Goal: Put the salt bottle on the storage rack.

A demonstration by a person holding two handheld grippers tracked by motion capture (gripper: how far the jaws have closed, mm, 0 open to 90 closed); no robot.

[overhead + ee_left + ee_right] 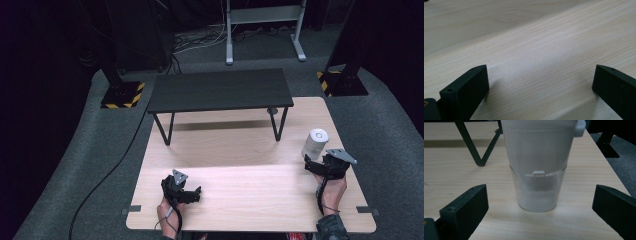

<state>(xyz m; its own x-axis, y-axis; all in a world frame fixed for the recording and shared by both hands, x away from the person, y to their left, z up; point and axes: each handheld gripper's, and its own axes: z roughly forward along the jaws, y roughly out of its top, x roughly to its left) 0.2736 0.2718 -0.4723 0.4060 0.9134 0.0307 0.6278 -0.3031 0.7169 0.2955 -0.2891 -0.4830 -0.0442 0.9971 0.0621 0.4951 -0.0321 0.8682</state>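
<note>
A white, cup-shaped container (315, 143) with a clear lower half stands upright near the right edge of the light wooden table (240, 185). My right gripper (320, 161) sits just in front of it, open, its jaws wide apart. In the right gripper view the container (537, 165) stands beyond the two jaws, centred in the gap and untouched. My left gripper (192, 192) rests low near the table's front left, open, with bare wood (539, 62) between its jaws.
A low black bench (220, 90) on thin angled legs stands across the back of the table. Two black stands with yellow-striped bases (122, 95) flank the table on the grey carpet. A cable (100, 180) trails over the floor at the left.
</note>
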